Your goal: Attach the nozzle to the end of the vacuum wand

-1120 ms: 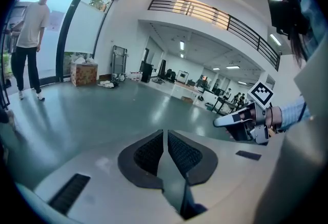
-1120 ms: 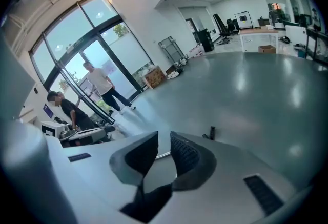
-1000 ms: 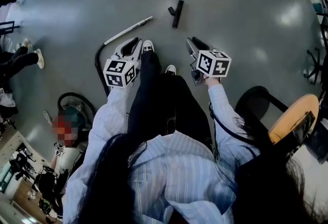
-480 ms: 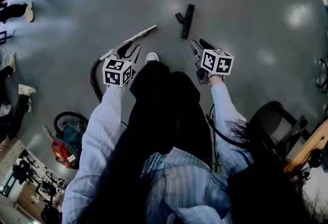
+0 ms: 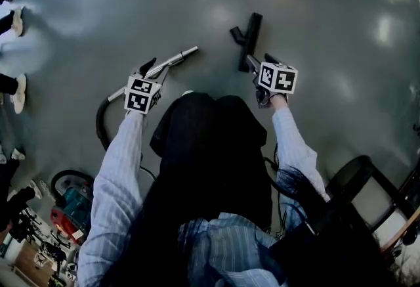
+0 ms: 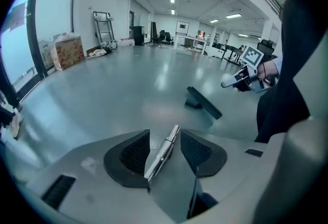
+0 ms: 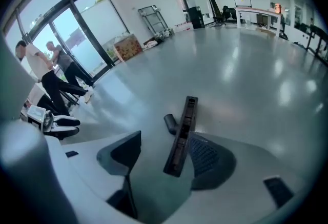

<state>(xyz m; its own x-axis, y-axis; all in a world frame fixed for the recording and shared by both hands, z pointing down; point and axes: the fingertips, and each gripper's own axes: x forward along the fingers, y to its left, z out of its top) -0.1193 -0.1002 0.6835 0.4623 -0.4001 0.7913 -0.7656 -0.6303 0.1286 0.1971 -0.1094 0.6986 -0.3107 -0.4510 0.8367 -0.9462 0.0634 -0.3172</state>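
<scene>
Head view, looking steeply down: the nozzle (image 5: 248, 39) and the vacuum wand (image 5: 172, 61) lie apart on the grey floor (image 5: 315, 10). Nothing is joined yet, so picking both up and fitting them together is all left to do. Your left hand-held gripper (image 5: 149, 67) is low over the wand's metal end. Its jaws are opening, and the tube sits between the pads unpressed. Your right hand-held gripper (image 5: 257, 61) is just over the nozzle. Its jaws are opening wide, with the black bar between them, close beside one pad and not clamped.
</scene>
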